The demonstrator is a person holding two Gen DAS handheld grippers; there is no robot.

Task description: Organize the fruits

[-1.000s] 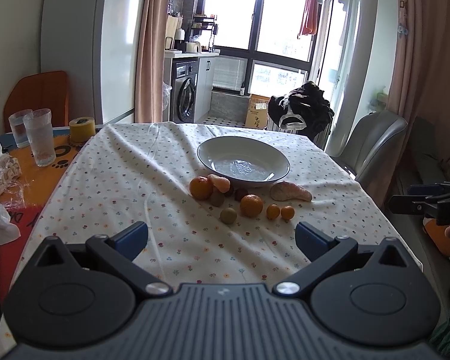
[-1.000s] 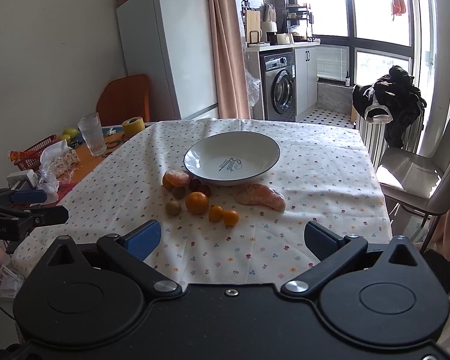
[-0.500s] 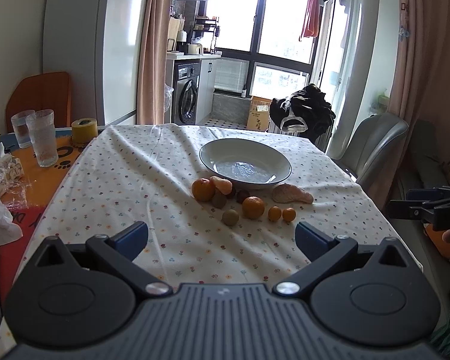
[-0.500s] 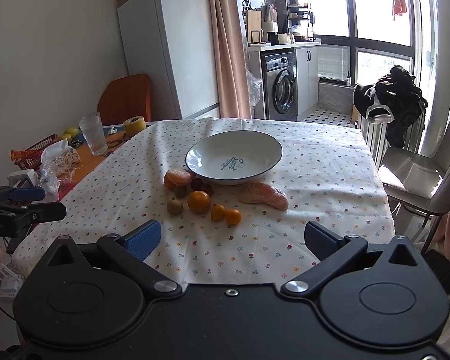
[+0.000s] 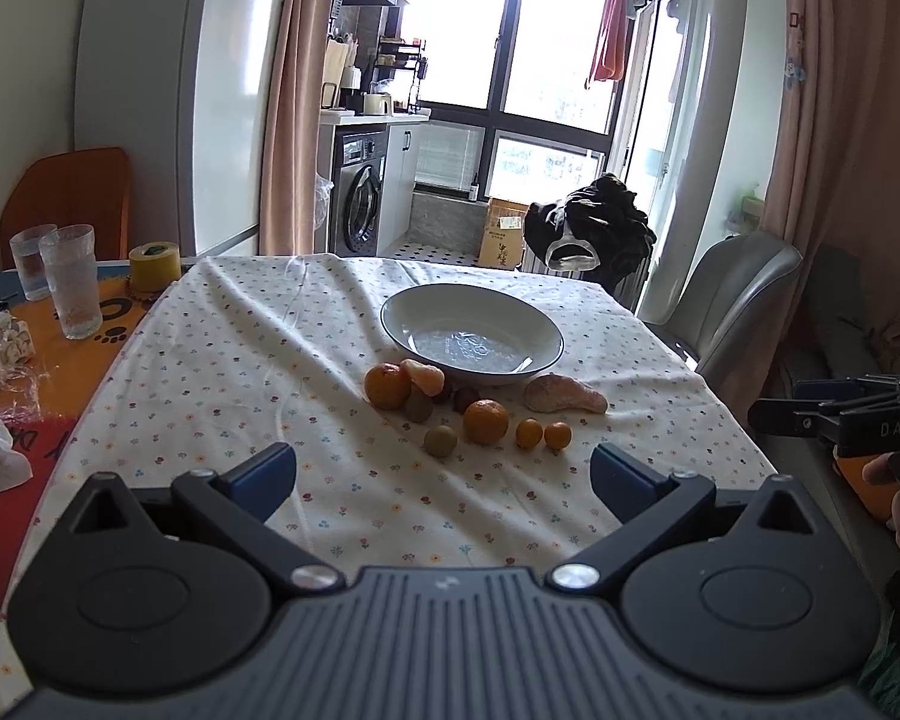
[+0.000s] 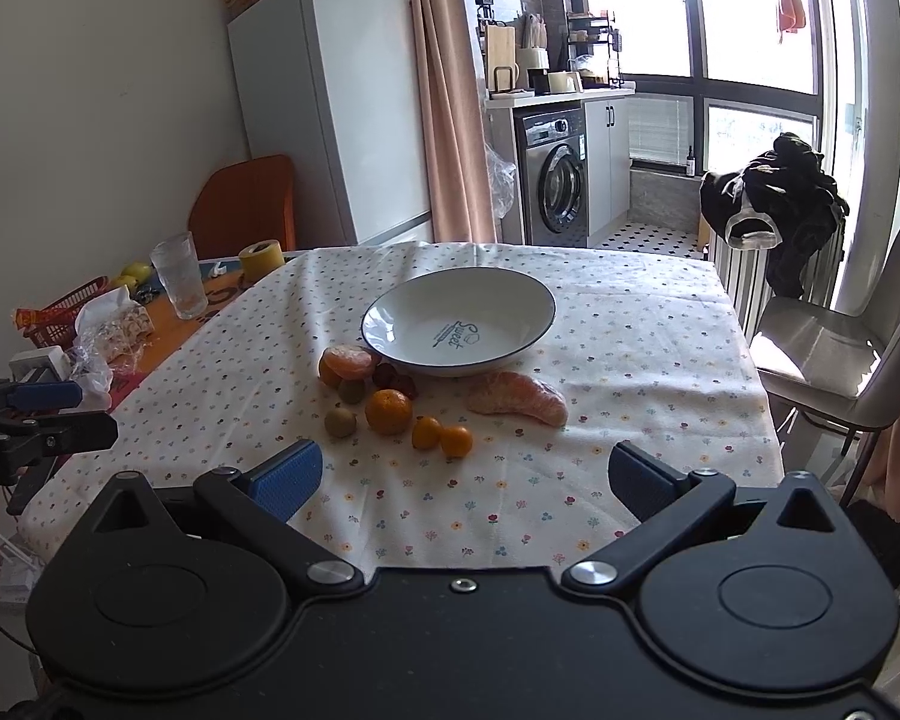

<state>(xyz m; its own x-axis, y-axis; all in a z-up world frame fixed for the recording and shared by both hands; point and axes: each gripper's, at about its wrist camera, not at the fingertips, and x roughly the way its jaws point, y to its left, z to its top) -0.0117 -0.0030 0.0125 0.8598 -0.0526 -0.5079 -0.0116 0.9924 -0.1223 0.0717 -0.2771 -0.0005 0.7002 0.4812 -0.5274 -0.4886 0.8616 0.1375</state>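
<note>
None of the fruits (image 6: 390, 411) are in the white bowl (image 6: 459, 324) yet; they all lie beside it on the tablecloth (image 6: 630, 324). Your left gripper (image 5: 444, 474) and right gripper (image 6: 465, 474) are spread wide, holding nothing.

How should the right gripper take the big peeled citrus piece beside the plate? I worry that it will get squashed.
Judging by its pose, grip the peeled citrus piece across its narrow middle, coming from above. It lies long and curved on the tablecloth, clear of the plate, so the open right gripper can straddle it. Close gently; it looks soft.
</note>
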